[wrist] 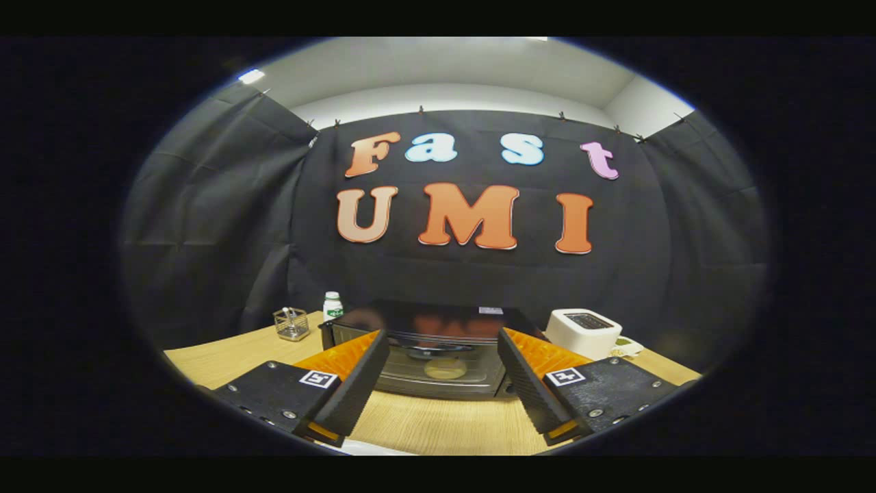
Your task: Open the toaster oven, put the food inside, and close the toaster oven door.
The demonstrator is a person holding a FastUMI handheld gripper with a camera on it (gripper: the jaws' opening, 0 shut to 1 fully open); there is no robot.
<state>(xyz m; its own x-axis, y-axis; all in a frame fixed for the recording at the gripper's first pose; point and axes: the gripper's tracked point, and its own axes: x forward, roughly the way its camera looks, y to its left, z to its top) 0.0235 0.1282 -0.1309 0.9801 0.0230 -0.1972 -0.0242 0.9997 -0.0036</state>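
A wooden table point(226, 359) carries a black toaster oven point(431, 342) straight ahead of the gripper point(443, 373), its glass door shut and a pale round piece of food point(445, 369) showing behind the glass, seen in the gap between the fingers. The fingers are spread wide apart and grasp nothing, with the oven beyond their tips. Right of the oven stands a white toaster point(584, 331); left of it sit a small wire basket point(291, 324) and a white bottle point(332, 305).
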